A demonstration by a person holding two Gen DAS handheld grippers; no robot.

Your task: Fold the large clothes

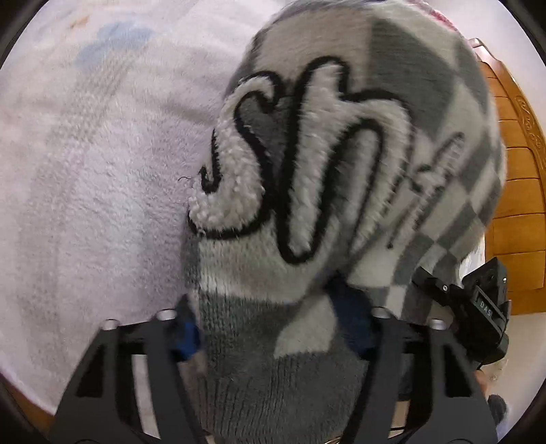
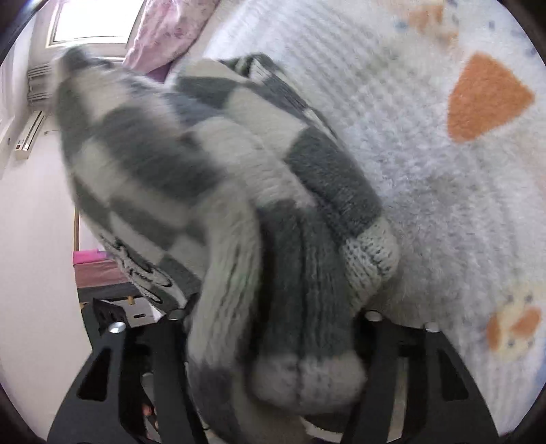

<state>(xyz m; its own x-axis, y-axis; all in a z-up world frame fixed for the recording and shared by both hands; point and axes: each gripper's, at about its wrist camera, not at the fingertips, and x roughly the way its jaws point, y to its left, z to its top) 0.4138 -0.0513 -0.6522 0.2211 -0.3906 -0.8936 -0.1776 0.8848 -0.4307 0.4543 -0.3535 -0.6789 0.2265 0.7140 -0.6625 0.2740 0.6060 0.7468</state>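
Observation:
A grey-and-white checkered knit sweater (image 1: 341, 170) with fuzzy white lettering outlined in black hangs bunched over a bed. My left gripper (image 1: 273, 328) is shut on the sweater's grey ribbed hem, which fills the gap between its black fingers (image 1: 177, 345). My right gripper (image 2: 273, 328) is shut on another bunched part of the same sweater (image 2: 211, 191), thick folds squeezed between its fingers (image 2: 382, 341). The right gripper's black body shows at the right of the left wrist view (image 1: 484, 307). The sweater is blurred from motion and lifted above the blanket.
A fluffy white blanket (image 1: 95, 170) covers the bed; in the right wrist view it has orange shapes (image 2: 484, 99). A wooden bed frame (image 1: 518, 191) stands at the right. A pink pillow (image 2: 167, 30), a window (image 2: 95, 20) and a white wall (image 2: 34, 239) lie beyond.

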